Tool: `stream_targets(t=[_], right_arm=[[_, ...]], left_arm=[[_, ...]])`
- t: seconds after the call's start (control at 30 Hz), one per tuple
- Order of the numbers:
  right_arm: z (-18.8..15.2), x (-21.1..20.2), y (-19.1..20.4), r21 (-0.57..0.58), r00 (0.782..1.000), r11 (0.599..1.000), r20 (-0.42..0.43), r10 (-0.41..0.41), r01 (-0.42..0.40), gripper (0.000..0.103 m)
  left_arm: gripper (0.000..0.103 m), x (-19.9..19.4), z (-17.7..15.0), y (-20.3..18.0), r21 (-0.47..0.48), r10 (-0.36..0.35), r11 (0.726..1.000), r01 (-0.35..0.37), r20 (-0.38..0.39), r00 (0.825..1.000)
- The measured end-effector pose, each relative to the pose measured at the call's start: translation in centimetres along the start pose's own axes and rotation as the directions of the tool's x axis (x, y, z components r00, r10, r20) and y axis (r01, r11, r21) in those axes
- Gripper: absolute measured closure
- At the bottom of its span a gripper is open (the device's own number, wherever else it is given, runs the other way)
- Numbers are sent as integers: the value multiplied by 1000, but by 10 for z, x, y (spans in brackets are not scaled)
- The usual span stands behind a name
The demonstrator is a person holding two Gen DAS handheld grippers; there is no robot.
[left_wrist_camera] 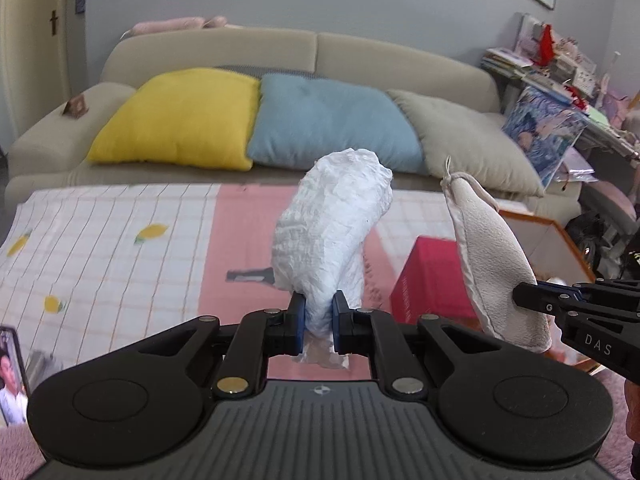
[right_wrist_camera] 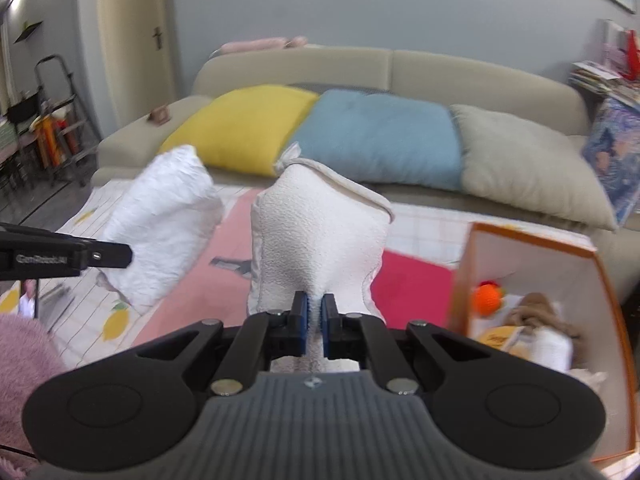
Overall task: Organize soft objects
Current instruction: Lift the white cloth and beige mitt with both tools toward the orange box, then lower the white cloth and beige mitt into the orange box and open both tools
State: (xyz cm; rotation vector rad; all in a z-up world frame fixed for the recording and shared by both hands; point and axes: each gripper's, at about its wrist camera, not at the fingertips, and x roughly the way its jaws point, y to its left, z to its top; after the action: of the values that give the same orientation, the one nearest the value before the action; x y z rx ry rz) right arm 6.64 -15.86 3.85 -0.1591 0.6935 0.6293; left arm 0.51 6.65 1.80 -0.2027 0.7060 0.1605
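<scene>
Two handheld grippers are raised above a tabletop [left_wrist_camera: 120, 248] covered by a checked cloth with lemon prints and a pink panel. The left gripper [left_wrist_camera: 319, 316] has its blue-padded fingers clamped on the lower end of a crinkled white fabric bundle [left_wrist_camera: 332, 220], which stands up from the fingers, clear of the cloth. The right gripper [right_wrist_camera: 314, 320] has its fingers pressed nearly together on the bottom of a cream textured pouch [right_wrist_camera: 316, 236] with a piped seam, also held in the air. In the left wrist view the pouch hangs just to the right of the white bundle, the two apart. To the right on the tabletop stands an open box with an orange rim [right_wrist_camera: 532, 240]; inside it lie an orange knitted ball [right_wrist_camera: 488, 298], a brown ropey item and a white roll. A red box [left_wrist_camera: 428, 280] sits beside it. Behind the tabletop is a beige sofa [left_wrist_camera: 280, 46] with a yellow cushion [left_wrist_camera: 180, 118], a blue cushion [left_wrist_camera: 328, 124] and a grey-beige cushion [left_wrist_camera: 472, 140] lined up along the seat.
</scene>
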Motion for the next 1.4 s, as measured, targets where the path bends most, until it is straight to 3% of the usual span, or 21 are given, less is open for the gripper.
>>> stream_targets(t=[0.27,0.47,0.73,0.9,1.03,1.2,1.4], right_arm=[[7,-15,-61,18,992,992,16,-123,123,99],[6,-20,-106,23,981,981,2,-193,193,99],[-5,-3,-171,37,969,971,-83,-234,238,99],[-13,17,-200,35,962,968,-128,-242,248,99],[-16,36,-221,40,949,960,-167,-267,277,99],[-23,56,-235,45,943,958,-196,-269,283,98],[-29,75,-243,51,937,956,-219,-271,288,94]], left_arm=[[89,11,29,-60,68,-162,985,160,18,987],[89,37,42,-115,98,-297,949,299,-33,954],[89,104,64,-169,52,-373,921,385,-159,914],[89,138,74,-206,111,-356,915,388,-229,906],[89,159,66,-229,240,-246,920,311,-266,932],[88,185,53,-250,342,-125,908,241,-328,936],[85,199,47,-261,389,-44,902,188,-351,935]])
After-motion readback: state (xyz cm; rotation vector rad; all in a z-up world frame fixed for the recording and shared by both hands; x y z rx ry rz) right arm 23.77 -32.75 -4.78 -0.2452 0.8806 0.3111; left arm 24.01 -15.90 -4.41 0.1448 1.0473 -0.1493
